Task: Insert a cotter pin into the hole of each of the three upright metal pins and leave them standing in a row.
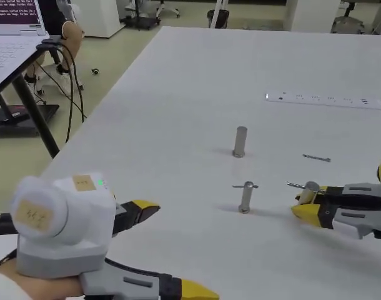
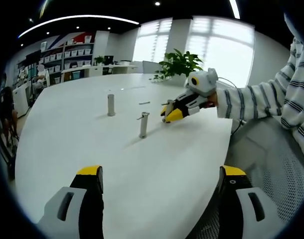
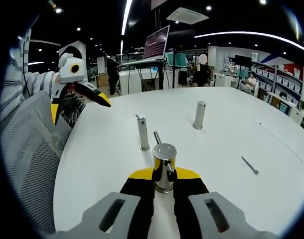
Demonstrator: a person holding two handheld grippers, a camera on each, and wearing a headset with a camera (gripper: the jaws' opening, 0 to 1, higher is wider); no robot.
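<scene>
Presently the right gripper [image 3: 164,175] is clamped on a metal pin [image 3: 164,154] carrying its cotter pin [image 3: 156,138], near the fitted middle pin [image 1: 245,197]. The left gripper [image 2: 162,172] gapes, empty. Risk: a tilted release topples the pin. The bare far pin [image 1: 240,142] and loose cotter pin [image 1: 316,158] are outstanding.

Wide white tabletop [image 1: 178,94], pale green floor [image 1: 115,56], open white laptop [image 1: 9,44], bright windows [image 2: 212,45], leafy potted plant [image 2: 179,63], ceiling strip lights [image 3: 126,20]

Far pin [image 1: 240,142] stands bare, middle pin [image 1: 245,200] stands with a cotter pin [image 1: 245,185] through, third pin [image 1: 311,189] pinned too, spare cotter pin [image 1: 316,158] lying flat.
</scene>
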